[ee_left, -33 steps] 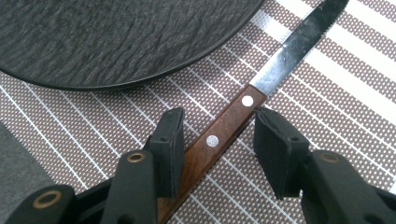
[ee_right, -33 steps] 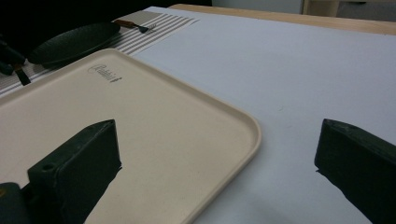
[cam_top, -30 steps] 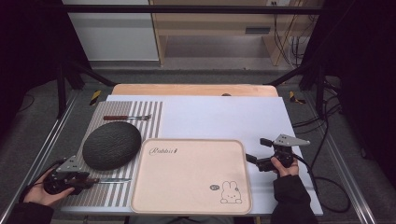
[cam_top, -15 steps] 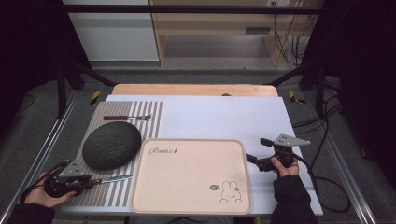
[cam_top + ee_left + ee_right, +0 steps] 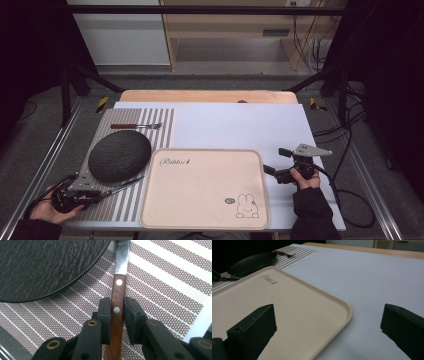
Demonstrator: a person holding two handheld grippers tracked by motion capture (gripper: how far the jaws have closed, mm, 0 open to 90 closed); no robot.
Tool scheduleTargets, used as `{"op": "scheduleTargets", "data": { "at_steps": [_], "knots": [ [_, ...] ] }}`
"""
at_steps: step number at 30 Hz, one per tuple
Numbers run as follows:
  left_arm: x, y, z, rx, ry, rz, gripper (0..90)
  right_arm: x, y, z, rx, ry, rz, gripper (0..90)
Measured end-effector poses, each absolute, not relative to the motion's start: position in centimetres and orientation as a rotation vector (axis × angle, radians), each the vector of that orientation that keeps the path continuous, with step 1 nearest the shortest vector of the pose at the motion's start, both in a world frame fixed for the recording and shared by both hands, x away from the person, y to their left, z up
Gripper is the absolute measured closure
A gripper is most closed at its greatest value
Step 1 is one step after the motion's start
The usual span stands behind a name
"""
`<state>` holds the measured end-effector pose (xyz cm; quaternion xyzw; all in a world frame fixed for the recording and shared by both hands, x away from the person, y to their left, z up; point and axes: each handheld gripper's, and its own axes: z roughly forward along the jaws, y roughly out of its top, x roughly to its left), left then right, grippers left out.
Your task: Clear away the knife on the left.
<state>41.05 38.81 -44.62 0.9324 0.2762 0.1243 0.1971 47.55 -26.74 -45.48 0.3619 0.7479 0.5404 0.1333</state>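
- You have one dark round plate (image 5: 120,155) before you.
- You have one cream tray (image 5: 205,187) on the tabletop (image 5: 240,125).
- You have one striped placemat (image 5: 165,122).
- You have two wooden-handled utensils: one knife (image 5: 119,297), one fork (image 5: 136,126).

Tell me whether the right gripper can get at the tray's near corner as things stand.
Probably yes: the right gripper stands open just beside the beige tray, its corner lying between the jaws, with bare white tabletop around and nothing between.

You can read one word, "Rabbit", in dark cursive script on the cream tray (image 5: 205,187), near its far left corner, the same script visible on the tray in the right gripper view, no other legible text.
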Motion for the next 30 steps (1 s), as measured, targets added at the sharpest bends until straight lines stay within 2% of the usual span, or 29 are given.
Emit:
{"op": "scheduleTargets", "data": {
  "at_steps": [3,4,5,13,30],
  "knots": [
    [41.1,38.6,-44.6,2.613,0.776,0.357,74.5,47.6,-26.7,-45.5,1.049,2.168,1.566,0.4],
    [41.2,38.6,-44.7,2.604,0.784,0.366,72.2,47.6,-26.7,-45.5,1.048,2.168,1.566,0.4],
    [41.3,38.6,-44.7,2.597,0.785,0.367,65.4,47.6,-26.7,-45.5,1.049,2.169,1.567,0.4],
    [41.8,38.2,-44.8,2.615,0.793,0.289,73.4,47.5,-26.8,-45.4,1.049,2.17,1.569,0.4],
    [41.9,37.5,-44.6,2.68,0.757,0.294,76.8,47.5,-26.8,-45.4,1.047,2.168,1.57,0.4]
  ]
}}
